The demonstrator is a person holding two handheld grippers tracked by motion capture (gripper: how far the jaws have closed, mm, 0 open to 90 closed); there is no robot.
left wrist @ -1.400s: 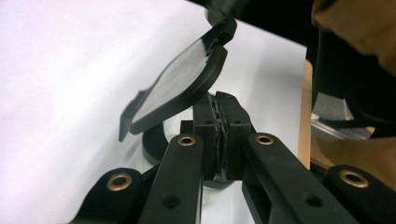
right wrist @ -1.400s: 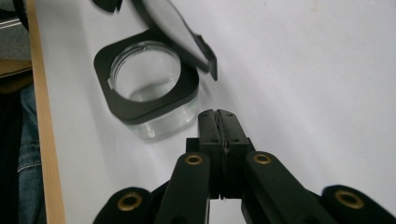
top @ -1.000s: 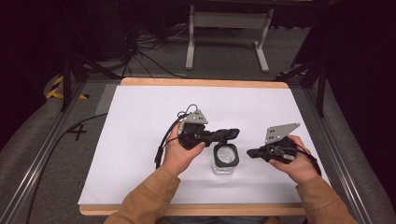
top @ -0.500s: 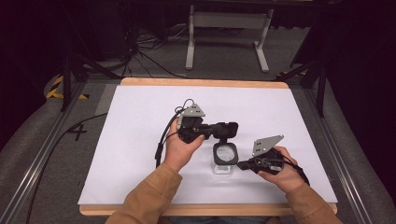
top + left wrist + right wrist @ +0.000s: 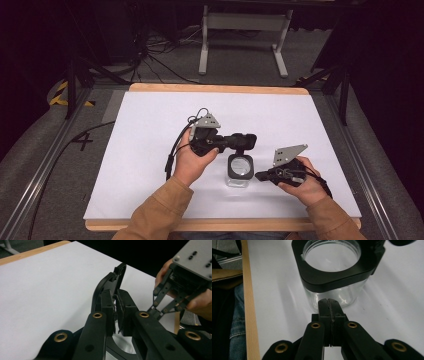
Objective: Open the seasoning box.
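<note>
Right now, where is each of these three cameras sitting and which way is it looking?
High view: above the person's side, looking forward and down at the table, both forearms and grippers.
Left gripper view: rides the left gripper, looking along its jaws toward the other hand.
Right gripper view: rides the right gripper, facing the glass jar.
High and right gripper views share the jar.

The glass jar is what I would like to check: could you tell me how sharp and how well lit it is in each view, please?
High view: the glass jar is small and soft, its mouth a pale glare under the black collar. Right gripper view: jar fairly crisp, faint highlights on the glass, near jaws blurred. Left gripper view: barely a sliver behind the jaws, out of focus.
</note>
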